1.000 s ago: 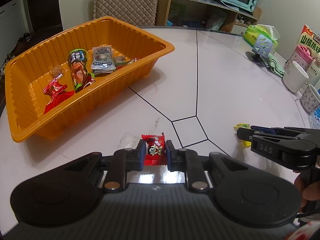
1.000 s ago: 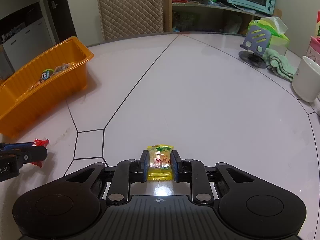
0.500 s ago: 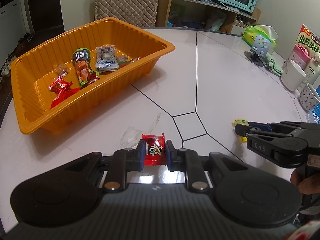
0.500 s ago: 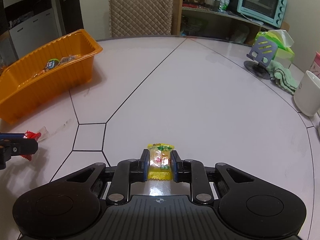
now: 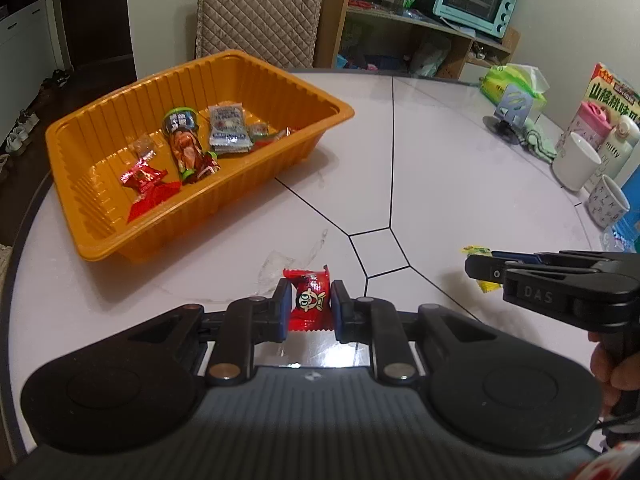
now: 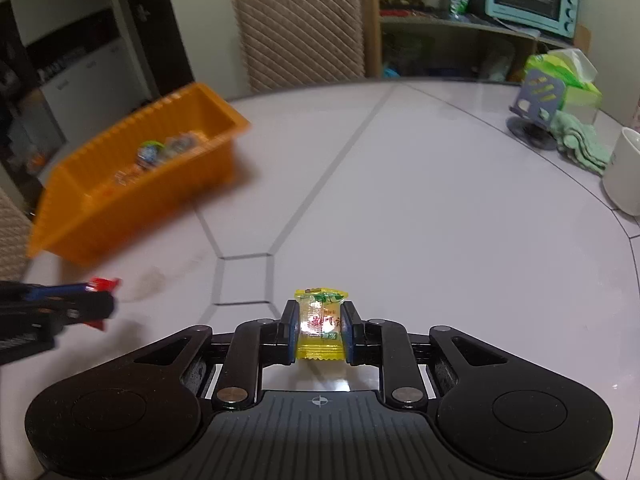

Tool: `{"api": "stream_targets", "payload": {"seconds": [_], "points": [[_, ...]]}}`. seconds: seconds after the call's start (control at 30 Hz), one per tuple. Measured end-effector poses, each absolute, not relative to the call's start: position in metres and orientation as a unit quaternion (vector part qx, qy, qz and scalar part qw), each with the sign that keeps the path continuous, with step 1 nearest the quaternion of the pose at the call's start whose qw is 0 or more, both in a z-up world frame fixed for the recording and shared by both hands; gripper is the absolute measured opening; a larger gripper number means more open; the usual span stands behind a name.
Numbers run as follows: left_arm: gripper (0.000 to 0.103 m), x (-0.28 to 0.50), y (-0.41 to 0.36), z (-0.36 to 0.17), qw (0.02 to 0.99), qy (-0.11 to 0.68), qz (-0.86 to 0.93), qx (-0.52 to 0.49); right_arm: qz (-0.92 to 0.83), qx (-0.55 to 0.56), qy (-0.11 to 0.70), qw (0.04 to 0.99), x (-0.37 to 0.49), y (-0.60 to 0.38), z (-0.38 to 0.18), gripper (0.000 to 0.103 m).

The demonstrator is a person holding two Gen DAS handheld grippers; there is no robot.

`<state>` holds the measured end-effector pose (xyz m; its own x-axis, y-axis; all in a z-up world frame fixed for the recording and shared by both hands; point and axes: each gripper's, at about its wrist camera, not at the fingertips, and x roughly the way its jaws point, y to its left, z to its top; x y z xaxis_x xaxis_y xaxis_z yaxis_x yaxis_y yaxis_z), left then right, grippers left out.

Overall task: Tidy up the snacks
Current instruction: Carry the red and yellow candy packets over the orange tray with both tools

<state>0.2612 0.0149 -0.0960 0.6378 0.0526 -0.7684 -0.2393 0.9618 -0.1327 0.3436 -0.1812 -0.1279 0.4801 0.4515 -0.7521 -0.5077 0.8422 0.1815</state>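
Note:
My left gripper [image 5: 308,300] is shut on a red candy packet [image 5: 310,300] with a cartoon face, held just above the white table. My right gripper [image 6: 320,322] is shut on a yellow candy packet [image 6: 321,324]. In the left wrist view the right gripper [image 5: 478,266] shows at the right with the yellow candy packet [image 5: 476,250] poking out. The left gripper [image 6: 100,300] appears low at the left of the right wrist view, the red candy packet [image 6: 102,283] at its tip. An orange tray [image 5: 100,240] far left holds several wrapped snacks [image 5: 188,148].
A clear empty wrapper [image 5: 276,266] lies on the table [image 5: 440,168] just beyond my left gripper. Mugs [image 5: 576,162], a pink bottle [image 5: 586,124], a snack box [image 5: 612,92], a phone stand [image 5: 512,108] and a green tissue pack [image 5: 512,80] line the right edge. A padded chair [image 5: 260,8] stands behind the tray.
Both grippers have risen off the table with their candies. The tray now sits more centrally in both views, and the right wrist view has swung left.

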Motion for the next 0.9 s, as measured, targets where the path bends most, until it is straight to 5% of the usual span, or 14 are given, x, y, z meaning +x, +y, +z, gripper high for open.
{"api": "stream_targets", "payload": {"seconds": [0.9], "points": [[0.018,0.234,0.091,-0.037,0.901,0.381,0.149,-0.143,0.424,0.024,0.409,0.808,0.334,-0.066,-0.057,0.022]]}}
